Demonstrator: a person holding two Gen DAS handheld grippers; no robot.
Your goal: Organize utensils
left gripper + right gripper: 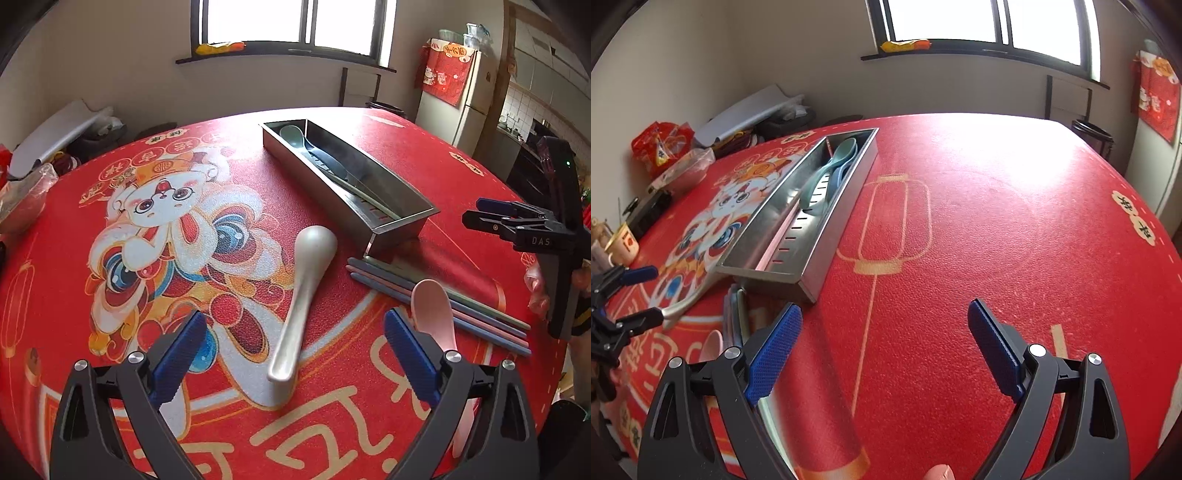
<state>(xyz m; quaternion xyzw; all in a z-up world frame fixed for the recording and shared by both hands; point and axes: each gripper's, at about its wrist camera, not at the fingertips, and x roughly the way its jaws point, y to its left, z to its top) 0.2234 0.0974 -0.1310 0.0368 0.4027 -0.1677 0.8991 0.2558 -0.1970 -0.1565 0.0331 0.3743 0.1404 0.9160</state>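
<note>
A big round table (369, 155) with a red cloth holds the utensils. One long metal tray (391, 218) sits on it, split by a wall down the middle into two long slots. In one slot lie spoons: from the right wrist view there look to be two, one green spoon (827, 173) on top and one blue spoon (846, 171) under it. Outside the tray, one white spoon (306, 291) lies flat on the cloth, bowl pointing away, just beside the tray's near end. One pink spoon (436, 314) lies to its right, partly hidden by a gripper finger. A bunch of chopsticks (443, 299) lies by the tray's near end; about five sticks show, blue, pink and green, close side by side. The left gripper (295, 354) hangs over the white spoon with its two blue pads spread wide, one on each side of the handle, and nothing is held. The right gripper (882, 350) is also spread wide over bare red cloth to the right of the tray, and it holds nothing. A fingertip (940, 472) shows at the bottom of that view.
</note>
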